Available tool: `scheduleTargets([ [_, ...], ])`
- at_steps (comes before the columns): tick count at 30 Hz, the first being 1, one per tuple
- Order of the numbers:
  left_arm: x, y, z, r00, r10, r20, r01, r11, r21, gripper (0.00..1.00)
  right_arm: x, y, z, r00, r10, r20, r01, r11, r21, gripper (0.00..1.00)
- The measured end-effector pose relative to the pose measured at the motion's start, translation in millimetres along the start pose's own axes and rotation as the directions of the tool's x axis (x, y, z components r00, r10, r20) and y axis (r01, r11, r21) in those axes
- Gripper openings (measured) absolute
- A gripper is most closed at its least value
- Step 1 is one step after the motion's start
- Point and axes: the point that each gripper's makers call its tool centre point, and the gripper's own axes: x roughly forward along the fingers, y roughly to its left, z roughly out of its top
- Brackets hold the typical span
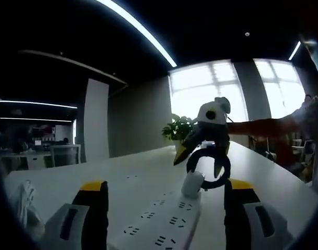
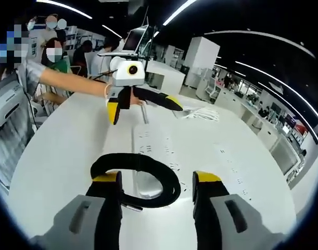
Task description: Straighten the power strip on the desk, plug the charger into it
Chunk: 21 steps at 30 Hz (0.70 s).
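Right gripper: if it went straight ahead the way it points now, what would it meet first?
Probably the charger's coiled black cable, lying between the right gripper's open jaws, then the white charger seated on the power strip. Depth is hard to judge.

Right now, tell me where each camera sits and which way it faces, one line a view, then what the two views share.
Left gripper view: rides the left gripper, looking along the long white power strip toward bright windows; the right gripper and a bare forearm show.
Right gripper view: rides the right gripper, facing back over the looped black cable toward the left gripper and a striped sleeve.
Shared: white desk, power strip, cable, white charger; the cameras face each other.
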Motion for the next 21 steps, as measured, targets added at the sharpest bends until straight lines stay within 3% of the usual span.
scheduleTargets([
  [11,-0.9,1.1,-1.4,1.0,0.001,-0.003,-0.001,1.0,0.0,0.93,5.8,3.2,3.4,1.0,0.019,0.005,-0.019,1.0,0.004,0.38],
  [21,-3.0,4.7,-1.4,1.0,0.011,-0.001,-0.011,1.0,-0.001,0.93,9.1,-0.4,1.5,0.999,0.009,-0.048,-0.009,1.0,-0.011,0.32],
])
